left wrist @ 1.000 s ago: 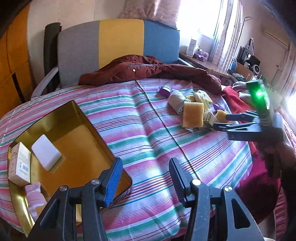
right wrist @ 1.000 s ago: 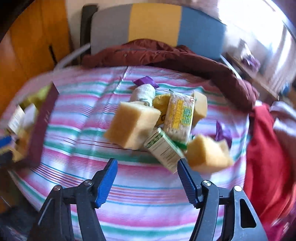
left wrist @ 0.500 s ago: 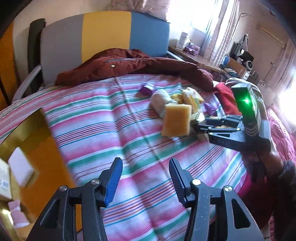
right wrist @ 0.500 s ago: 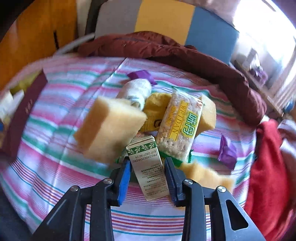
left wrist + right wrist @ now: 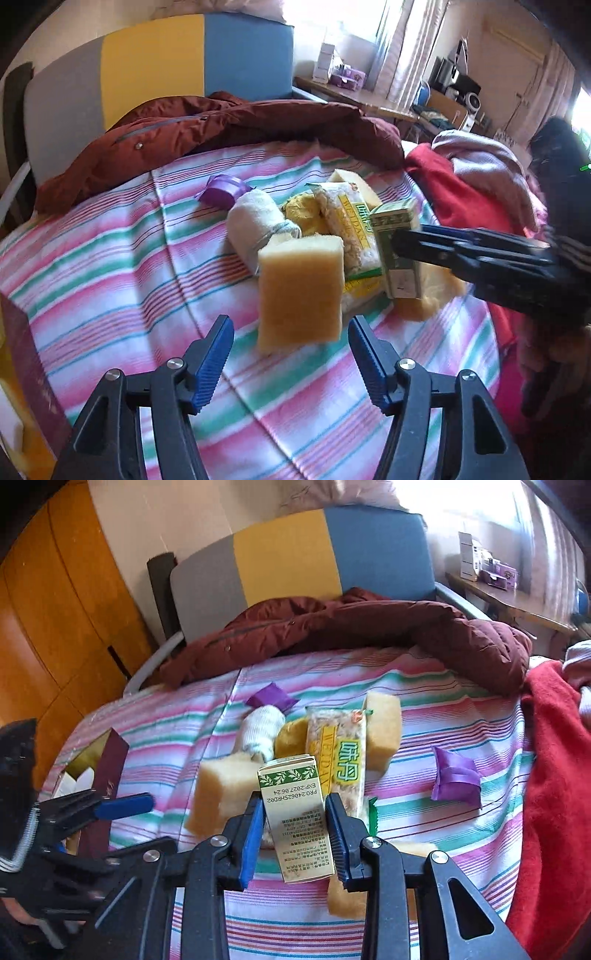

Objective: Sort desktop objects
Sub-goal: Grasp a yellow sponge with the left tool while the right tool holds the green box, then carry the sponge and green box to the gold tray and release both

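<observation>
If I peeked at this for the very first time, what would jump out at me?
Probably the right tool squeezing a little green-and-white box right up front. Next, the big yellow sponge standing just ahead of the open left tool, with snacks heaped behind on the striped cloth.

You have a small carton (image 5: 300, 818) with a green leaf band and printed dates clamped between the right gripper (image 5: 295, 840)'s blue pads, its leaf end pointing away from you. Just left of it lies a yellow sponge block (image 5: 300, 292), resting on the striped cloth in front of your spread left gripper (image 5: 290, 363). Behind the carton sits a clear-wrapped snack bar (image 5: 338, 755) with yellow and green lettering, leaning on a second sponge (image 5: 382, 728). A rolled white sock (image 5: 256, 225) lies beside a yellow cloth lump (image 5: 303, 214). One purple ribbon roll (image 5: 221, 190) lies behind the sock; another (image 5: 456, 779) lies apart to the right.
</observation>
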Available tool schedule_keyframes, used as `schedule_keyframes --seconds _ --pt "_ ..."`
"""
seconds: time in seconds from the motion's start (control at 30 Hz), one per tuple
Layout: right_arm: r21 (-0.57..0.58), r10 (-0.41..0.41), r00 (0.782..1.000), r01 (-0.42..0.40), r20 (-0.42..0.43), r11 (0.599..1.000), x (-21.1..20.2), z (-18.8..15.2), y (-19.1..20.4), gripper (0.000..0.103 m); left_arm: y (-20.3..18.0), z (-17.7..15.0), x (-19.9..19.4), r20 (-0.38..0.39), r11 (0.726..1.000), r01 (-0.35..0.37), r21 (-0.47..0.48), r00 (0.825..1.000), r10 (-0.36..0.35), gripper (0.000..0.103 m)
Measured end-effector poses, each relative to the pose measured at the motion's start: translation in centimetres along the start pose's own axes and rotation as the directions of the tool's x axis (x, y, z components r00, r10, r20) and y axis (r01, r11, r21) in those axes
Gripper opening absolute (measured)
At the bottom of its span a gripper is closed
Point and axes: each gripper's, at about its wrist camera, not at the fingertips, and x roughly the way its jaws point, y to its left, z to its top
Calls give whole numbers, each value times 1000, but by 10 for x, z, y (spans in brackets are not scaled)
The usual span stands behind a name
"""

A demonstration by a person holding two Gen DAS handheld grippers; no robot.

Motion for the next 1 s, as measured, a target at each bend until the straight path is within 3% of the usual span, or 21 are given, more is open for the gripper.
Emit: schedule_keyframes --seconds 0.3,0.43,0.67,1.0 --pt "15 12 1000 -13 21 1000 -1 6 -8 34 -6 13 31 -32 1000 14 24 999 -14 67" --pt "-1 9 1000 -9 16 1000 0 6 -6 34 -5 12 39 -31 999 24 24 999 -23 54" --pt "-18 21 1000 -20 8 1000 2 4 -3 34 6 -1 4 33 999 18 -35 999 -17 53" --pt "-65 72 997 -74 -41 995 12 -2 16 34 50 -38 -71 82 984 -66 -165 993 81 53"
